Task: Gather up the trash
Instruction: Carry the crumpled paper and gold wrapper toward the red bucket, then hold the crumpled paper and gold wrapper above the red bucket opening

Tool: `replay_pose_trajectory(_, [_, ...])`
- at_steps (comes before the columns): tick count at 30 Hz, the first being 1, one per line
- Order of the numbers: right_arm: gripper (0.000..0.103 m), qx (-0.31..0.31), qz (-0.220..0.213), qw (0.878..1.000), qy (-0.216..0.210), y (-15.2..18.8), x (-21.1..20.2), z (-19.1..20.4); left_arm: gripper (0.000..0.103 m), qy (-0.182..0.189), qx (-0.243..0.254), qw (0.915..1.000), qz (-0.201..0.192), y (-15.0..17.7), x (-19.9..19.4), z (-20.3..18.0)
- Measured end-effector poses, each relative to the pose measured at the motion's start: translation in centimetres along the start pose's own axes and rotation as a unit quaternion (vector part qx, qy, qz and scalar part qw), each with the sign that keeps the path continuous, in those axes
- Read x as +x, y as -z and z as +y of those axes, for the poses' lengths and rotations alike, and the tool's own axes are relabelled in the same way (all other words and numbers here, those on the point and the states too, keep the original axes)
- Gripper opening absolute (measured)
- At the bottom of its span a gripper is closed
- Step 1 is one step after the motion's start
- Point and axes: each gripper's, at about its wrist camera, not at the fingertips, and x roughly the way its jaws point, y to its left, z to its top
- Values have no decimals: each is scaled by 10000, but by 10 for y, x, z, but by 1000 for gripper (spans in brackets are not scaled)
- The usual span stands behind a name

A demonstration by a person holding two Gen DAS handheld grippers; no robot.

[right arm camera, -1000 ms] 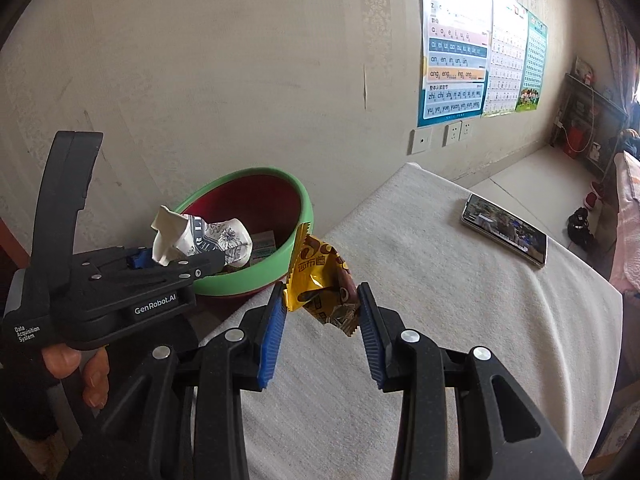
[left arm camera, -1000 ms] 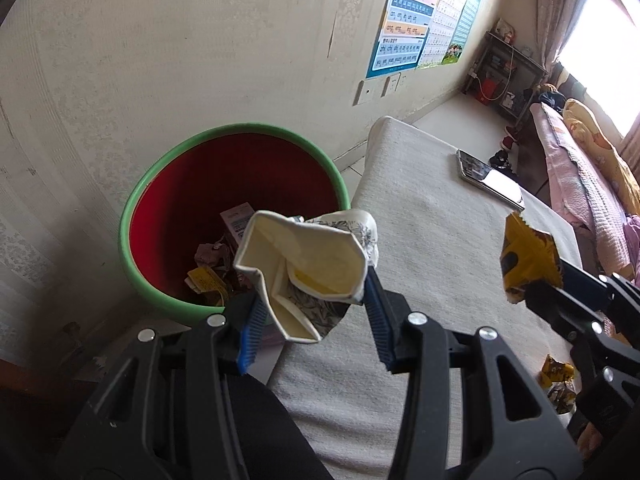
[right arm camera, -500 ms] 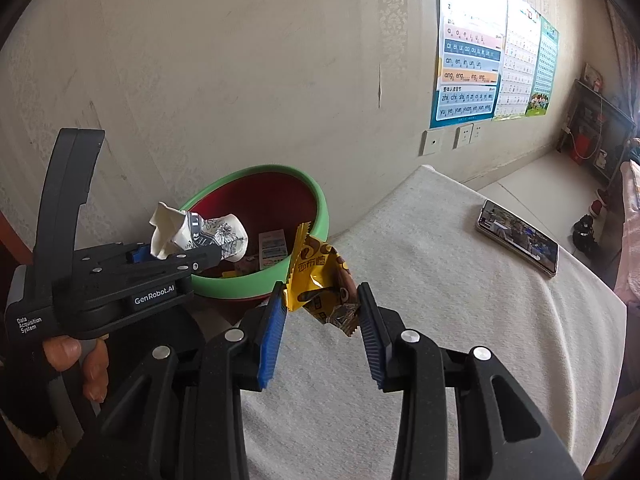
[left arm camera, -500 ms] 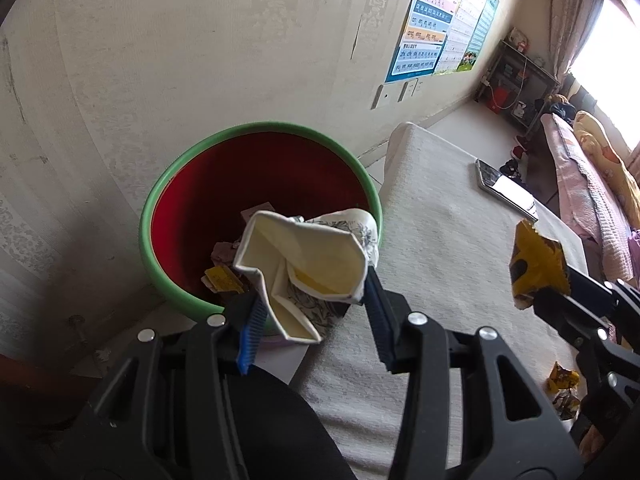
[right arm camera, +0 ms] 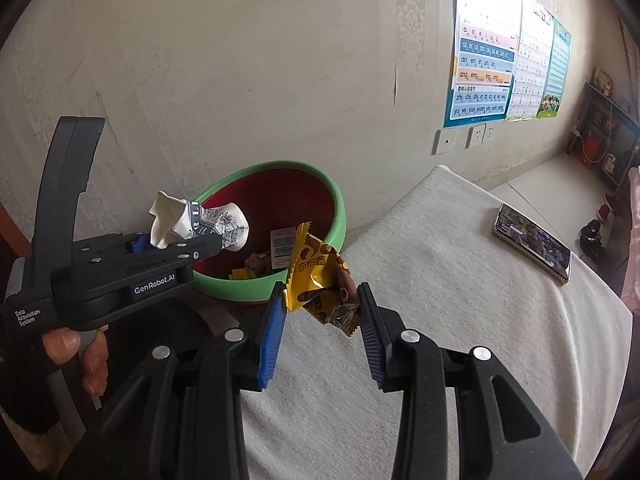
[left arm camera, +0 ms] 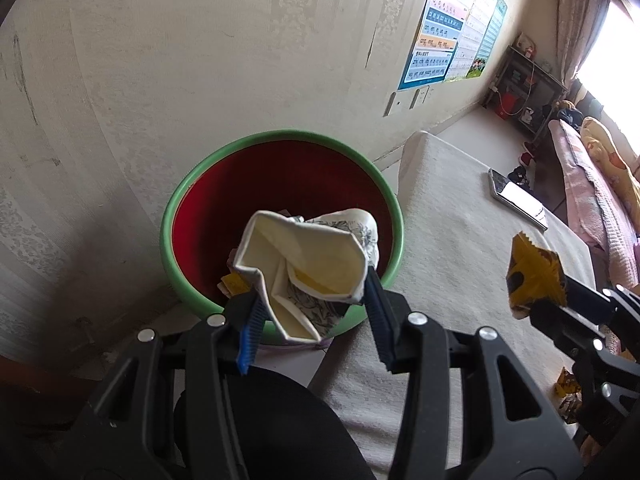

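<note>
Two light, crushable scraps were held. Left hand-held gripper (left arm camera: 312, 312) clenched a crumpled paper cup (left arm camera: 308, 264), soft and creased, over the smooth green-rimmed bin (left arm camera: 280, 138). At 3 o'clock, right hand-held gripper (right arm camera: 320, 324) pinched a slick, crinkly yellow wrapper (right arm camera: 316, 276) above the cloth-covered desk (right arm camera: 440, 300).

We see the red bin (left arm camera: 280, 184) open at the top, its green rim clear on the far side, though the wall (left arm camera: 200, 60) rises right behind it and closes that way. Our left gripper (left arm camera: 312, 312) with its crushed paper cup (left arm camera: 304, 264) fills the near rim. To the right, the grey cloth (right arm camera: 460, 280) lies bare up to the phone (right arm camera: 532, 242).
</note>
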Motion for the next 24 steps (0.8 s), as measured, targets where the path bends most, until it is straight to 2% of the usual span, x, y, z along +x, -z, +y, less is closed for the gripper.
replay_pose_trajectory(24, [36, -133, 138, 9998, -38, -17, 24, 7, 44, -126, -149, 9998, -33, -4, 1, 30])
